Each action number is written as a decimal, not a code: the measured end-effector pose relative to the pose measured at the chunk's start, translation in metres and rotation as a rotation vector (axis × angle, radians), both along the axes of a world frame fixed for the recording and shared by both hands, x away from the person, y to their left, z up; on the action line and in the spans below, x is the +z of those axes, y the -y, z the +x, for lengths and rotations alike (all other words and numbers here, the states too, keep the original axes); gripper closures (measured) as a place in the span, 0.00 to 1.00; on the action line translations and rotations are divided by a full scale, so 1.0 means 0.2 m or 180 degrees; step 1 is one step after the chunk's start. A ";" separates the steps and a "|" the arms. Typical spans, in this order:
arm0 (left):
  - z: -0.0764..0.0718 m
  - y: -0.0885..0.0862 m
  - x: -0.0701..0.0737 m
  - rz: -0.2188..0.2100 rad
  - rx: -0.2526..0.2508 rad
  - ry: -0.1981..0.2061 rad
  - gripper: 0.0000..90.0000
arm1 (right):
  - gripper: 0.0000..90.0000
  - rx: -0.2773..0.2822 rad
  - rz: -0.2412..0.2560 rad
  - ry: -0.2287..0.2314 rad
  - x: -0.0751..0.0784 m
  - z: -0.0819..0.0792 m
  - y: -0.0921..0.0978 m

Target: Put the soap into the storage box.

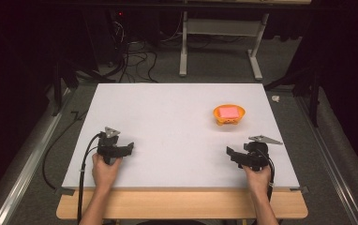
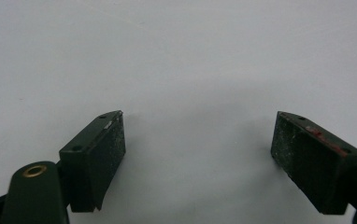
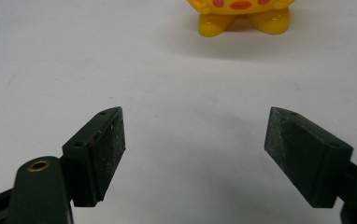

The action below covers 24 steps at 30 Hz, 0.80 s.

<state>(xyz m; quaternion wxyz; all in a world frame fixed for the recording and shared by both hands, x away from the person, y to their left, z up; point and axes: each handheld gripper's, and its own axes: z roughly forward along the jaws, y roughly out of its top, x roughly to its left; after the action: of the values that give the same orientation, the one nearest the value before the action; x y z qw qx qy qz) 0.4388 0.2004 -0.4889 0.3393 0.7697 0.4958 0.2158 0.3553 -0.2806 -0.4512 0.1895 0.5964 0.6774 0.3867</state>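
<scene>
1. We judge the work to be a reach for the orange bowl (image 1: 229,114), which stands on the right far part of the desk (image 1: 167,117), ahead of the right tongs (image 1: 232,153) and well apart from them. A pink block (image 1: 228,112) lies inside it.
2. Both tongs rest low over the desk near its front edge. The right tongs (image 3: 193,144) are released, jaws spread wide with nothing between them; the left tongs (image 2: 197,147) are released too, over bare desk.
3. In the right gripper view the bowl (image 3: 242,14) stands on two stubby rounded feet, with a little face painted on its front. We think a sideways nudge from one jaw could tip it or slide it, since the feet give a small footing and the desk looks smooth.
4. The bowl looks like glossy hard plastic with a curved wall. We expect flat pads (image 3: 109,154) to slip on such a rim if they close off-centre.
5. The pink block looks matte and soft, perhaps a sponge; tilting the bowl could spill it out.
6. The pads look dark, rubbery and scuffed with pale specks. The desk is matte white and flat.
</scene>
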 end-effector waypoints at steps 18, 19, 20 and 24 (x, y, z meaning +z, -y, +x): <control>0.00 0.00 0.00 0.0001 -0.0001 -0.0001 0.20 | 0.23 -0.0057 -0.0270 -0.0098 -0.08 0.04 -0.02; 0.00 0.00 0.00 0.0001 -0.0001 0.0000 0.20 | 0.23 -0.0073 -0.0294 -0.0104 -0.09 0.04 -0.02; 0.00 0.00 0.00 0.0000 -0.0002 0.0000 0.20 | 0.23 -0.0075 -0.0308 -0.0111 -0.09 0.04 -0.02; 0.00 0.00 0.00 0.0001 -0.0003 -0.0001 0.20 | 0.23 -0.0089 -0.0320 -0.0135 -0.11 0.05 -0.03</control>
<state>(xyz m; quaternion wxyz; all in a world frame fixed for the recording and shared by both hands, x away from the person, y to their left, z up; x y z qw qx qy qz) 0.4388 0.2004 -0.4889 0.3393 0.7700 0.4954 0.2157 0.3650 -0.2755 -0.4736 0.2102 0.6036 0.6915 0.3367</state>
